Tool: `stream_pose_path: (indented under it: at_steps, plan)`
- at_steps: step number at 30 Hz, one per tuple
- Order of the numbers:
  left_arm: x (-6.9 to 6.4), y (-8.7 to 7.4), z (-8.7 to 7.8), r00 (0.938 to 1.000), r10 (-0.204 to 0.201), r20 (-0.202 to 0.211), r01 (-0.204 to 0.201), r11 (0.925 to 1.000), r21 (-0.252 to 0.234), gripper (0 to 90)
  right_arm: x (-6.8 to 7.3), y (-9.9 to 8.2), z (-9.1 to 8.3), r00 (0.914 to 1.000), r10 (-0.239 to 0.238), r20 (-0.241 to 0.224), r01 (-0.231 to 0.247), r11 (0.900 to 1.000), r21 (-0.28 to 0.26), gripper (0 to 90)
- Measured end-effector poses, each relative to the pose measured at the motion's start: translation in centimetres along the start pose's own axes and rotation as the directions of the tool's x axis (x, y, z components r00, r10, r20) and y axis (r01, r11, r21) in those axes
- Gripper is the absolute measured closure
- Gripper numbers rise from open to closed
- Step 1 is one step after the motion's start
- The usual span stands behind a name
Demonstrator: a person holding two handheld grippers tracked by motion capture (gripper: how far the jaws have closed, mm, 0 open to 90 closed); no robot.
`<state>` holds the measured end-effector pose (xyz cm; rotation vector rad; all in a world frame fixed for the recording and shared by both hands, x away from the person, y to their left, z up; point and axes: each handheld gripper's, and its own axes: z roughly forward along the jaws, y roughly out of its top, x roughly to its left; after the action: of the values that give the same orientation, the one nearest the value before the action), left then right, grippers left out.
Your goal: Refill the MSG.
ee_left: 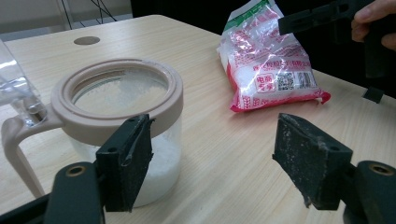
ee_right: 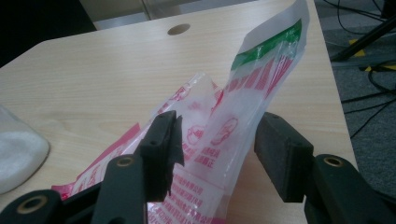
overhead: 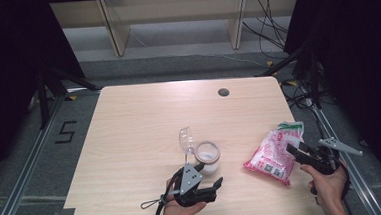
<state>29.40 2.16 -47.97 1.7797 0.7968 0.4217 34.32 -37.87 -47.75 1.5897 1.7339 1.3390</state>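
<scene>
Two black jaws of the right gripper [ee_right: 215,154] stand apart around a crinkled pink-and-white plastic bag [overhead: 274,152], low right on the pale wooden counter [overhead: 130,131], its long axis running up-right. Left gripper [ee_left: 215,163] open beside a round glass jar [ee_left: 123,121].

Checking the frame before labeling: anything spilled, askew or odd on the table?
No spill visible. The jar of white powder stands upright, its hinged lid flipped open. The pink bag lies on its side near the table's right edge, its open top standing up between the open jaws of the right gripper.
</scene>
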Motion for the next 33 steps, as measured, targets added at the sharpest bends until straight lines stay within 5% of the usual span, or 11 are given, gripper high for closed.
stream_pose_path:
  at_steps: [3,4,5,7,8,9,17,25,28,29,33]
  plan:
    - [0.1,0.0,-0.1,1.0000,0.000,0.006,0.000,1.0000,-0.004,27.2,-0.1,-0.1,-0.4,0.9993,-0.037,0.004,0.037,0.9993,0.002,49.3]
    - [0.1,0.0,-0.1,1.0000,-0.001,0.005,0.001,1.0000,-0.006,27.3,0.3,-0.1,-0.6,0.9999,0.004,0.015,-0.005,0.9999,0.015,48.7]
    - [0.1,0.0,-0.3,1.0000,0.005,0.001,-0.005,1.0000,0.000,27.3,0.1,0.0,-0.6,0.9995,-0.030,0.003,0.030,0.9995,0.003,48.3]
    - [0.2,0.0,-0.3,1.0000,-0.006,0.005,0.006,0.9998,-0.020,27.4,0.5,0.0,-1.1,0.9995,-0.002,0.030,0.002,1.0000,0.006,48.3]
    - [0.3,0.0,-0.4,1.0000,0.002,-0.003,-0.002,1.0000,-0.007,27.4,0.2,0.0,-0.9,0.9988,-0.046,0.014,0.046,0.9986,-0.026,48.4]
    - [0.4,0.0,-0.5,1.0000,0.007,-0.002,-0.007,1.0000,-0.007,27.4,0.6,0.0,-1.3,0.9996,-0.013,0.025,0.013,0.9999,-0.003,48.3]
    - [0.9,-0.1,-1.2,0.9999,-0.001,-0.013,0.001,1.0000,-0.008,27.3,1.0,0.0,-2.1,0.9967,-0.055,0.060,0.056,0.9982,-0.020,47.0]
    - [1.7,-0.5,-2.0,0.9990,-0.022,-0.039,0.022,0.9997,-0.009,27.3,2.7,-0.2,-2.1,0.9988,-0.045,0.018,0.046,0.9987,-0.021,44.7]
    - [2.0,-0.4,-2.2,0.9987,-0.023,-0.046,0.022,0.9997,-0.009,27.2,3.1,-0.2,-1.8,0.9933,-0.115,-0.012,0.115,0.9927,-0.037,45.1]
    - [2.1,-0.4,-2.2,0.9987,-0.019,-0.048,0.019,0.9998,-0.006,27.1,3.4,-0.3,-1.8,0.9931,-0.105,-0.052,0.104,0.9943,-0.024,45.0]
    - [2.7,-0.5,-2.5,0.9970,-0.032,-0.071,0.032,0.9995,-0.005,26.6,4.3,-0.5,-1.5,0.9889,-0.128,-0.076,0.128,0.9917,-0.002,42.6]
